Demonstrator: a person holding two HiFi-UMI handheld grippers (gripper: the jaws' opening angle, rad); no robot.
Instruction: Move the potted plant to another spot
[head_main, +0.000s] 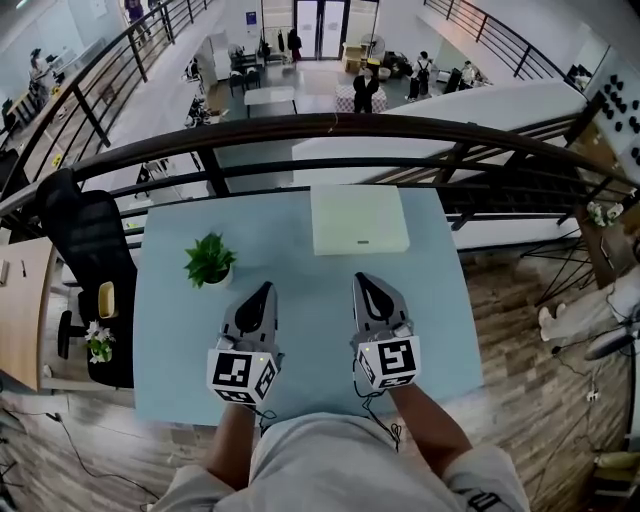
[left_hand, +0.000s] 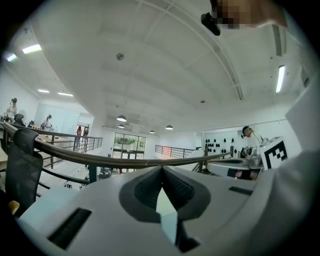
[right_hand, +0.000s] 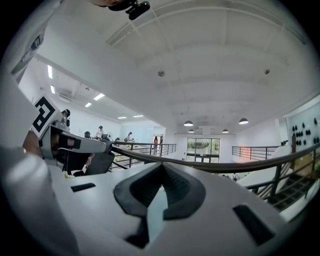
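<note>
A small green potted plant (head_main: 209, 261) in a white pot stands on the left part of the pale blue table (head_main: 300, 320). My left gripper (head_main: 267, 288) hovers above the table just right of the plant, apart from it, jaws shut and empty. My right gripper (head_main: 360, 279) is held beside it, further right, also shut on nothing. In the left gripper view the left gripper (left_hand: 162, 168) points level at the railing, tips meeting. The right gripper (right_hand: 162, 166) looks the same way in its own view. The plant appears in neither gripper view.
A flat white box (head_main: 358, 219) lies at the table's far edge. A dark curved railing (head_main: 330, 135) runs just behind the table over a drop to a lower floor. A black office chair (head_main: 88, 250) stands left of the table, with a wooden desk (head_main: 22, 310) beyond it.
</note>
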